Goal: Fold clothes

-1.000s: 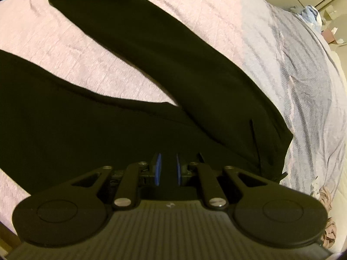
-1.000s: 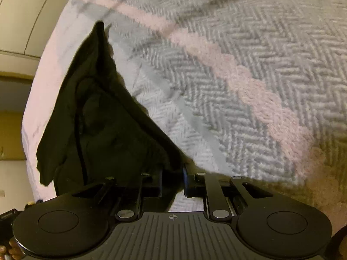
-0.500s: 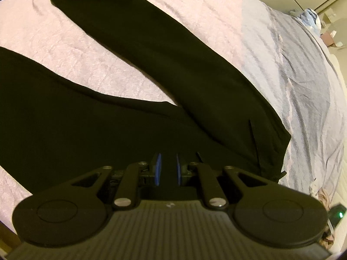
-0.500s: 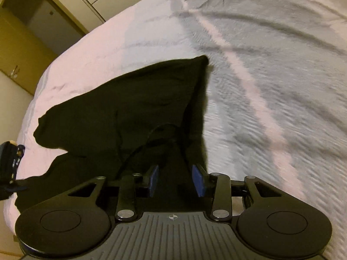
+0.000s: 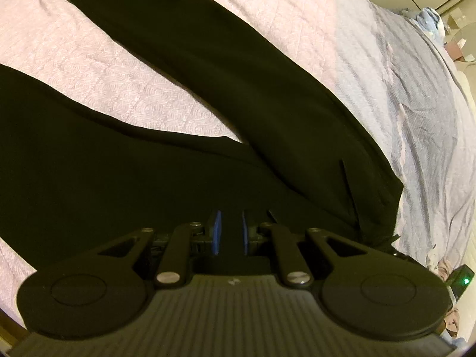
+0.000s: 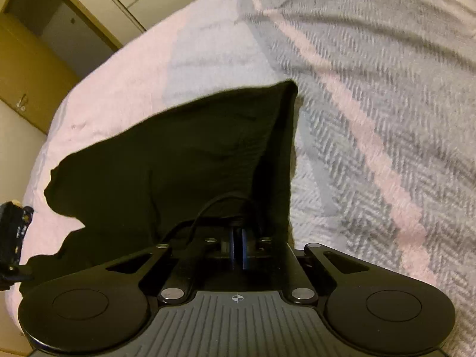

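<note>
The left wrist view shows the black trousers (image 5: 238,95) spread flat on the bed (image 5: 372,38), both legs running away and parting in a V over the pale pink quilt (image 5: 125,89), with the waist end nearest the camera. The left tool (image 5: 230,236) sits low on that waist end with its blue pads a narrow gap apart and dark cloth between them, gripping the trousers. The right wrist view gives what the other cannot: a corner of the trousers (image 6: 184,160) raised in a peak above the grey herringbone blanket (image 6: 386,119), and wooden cupboard doors (image 6: 32,68) beyond the bed's edge. The right tool (image 6: 238,247) is closed, pads all but touching, pinching the black fabric beside a thin black cord (image 6: 220,200) (apparently the drawstring, though that is hard to confirm).
</note>
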Motion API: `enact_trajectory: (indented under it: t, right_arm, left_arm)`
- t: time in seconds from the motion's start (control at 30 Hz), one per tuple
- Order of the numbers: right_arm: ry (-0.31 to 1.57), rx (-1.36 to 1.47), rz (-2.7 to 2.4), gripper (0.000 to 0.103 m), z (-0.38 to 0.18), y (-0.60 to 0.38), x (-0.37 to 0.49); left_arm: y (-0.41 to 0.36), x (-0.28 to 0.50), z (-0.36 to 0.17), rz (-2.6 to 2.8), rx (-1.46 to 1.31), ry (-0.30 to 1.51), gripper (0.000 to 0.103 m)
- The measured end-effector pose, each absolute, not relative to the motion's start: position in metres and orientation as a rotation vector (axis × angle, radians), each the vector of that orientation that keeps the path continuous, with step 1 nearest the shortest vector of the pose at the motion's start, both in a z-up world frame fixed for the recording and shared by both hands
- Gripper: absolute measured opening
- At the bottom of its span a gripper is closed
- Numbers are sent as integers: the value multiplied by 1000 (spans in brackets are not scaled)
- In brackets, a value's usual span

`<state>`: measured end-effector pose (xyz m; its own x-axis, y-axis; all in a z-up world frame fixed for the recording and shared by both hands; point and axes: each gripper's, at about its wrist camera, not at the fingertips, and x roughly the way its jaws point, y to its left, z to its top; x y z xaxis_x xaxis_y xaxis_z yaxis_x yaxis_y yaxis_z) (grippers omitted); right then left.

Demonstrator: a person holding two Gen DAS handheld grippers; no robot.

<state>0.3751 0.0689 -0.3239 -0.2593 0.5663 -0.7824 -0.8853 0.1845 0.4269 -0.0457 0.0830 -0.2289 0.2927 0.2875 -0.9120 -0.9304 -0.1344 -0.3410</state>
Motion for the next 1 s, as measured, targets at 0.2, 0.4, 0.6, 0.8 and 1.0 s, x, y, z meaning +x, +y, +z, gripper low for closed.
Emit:
enact_trajectory:
  t: [0.2, 0.4, 0.6, 0.8, 1.0]
  right_arm:
    - [1114, -364, 1325, 2, -326, 64, 375]
    - [1132, -394, 1182, 10, -333, 74, 362]
    - [988, -558, 1163, 18, -286, 50, 344]
    - [1043, -753, 1257, 20, -301, 27, 304]
    - [1013, -776, 1132, 22, -280, 17, 290]
  left_arm:
    - [90, -44, -229, 1199, -1264, 696, 9]
    - [87, -52, -228, 1216, -1261, 695, 9]
    - [73, -69, -237, 1279, -1240, 756, 10]
    - [59, -86, -246, 1291, -1269, 790, 10]
    - [48, -124, -231, 1317, -1244, 805, 14]
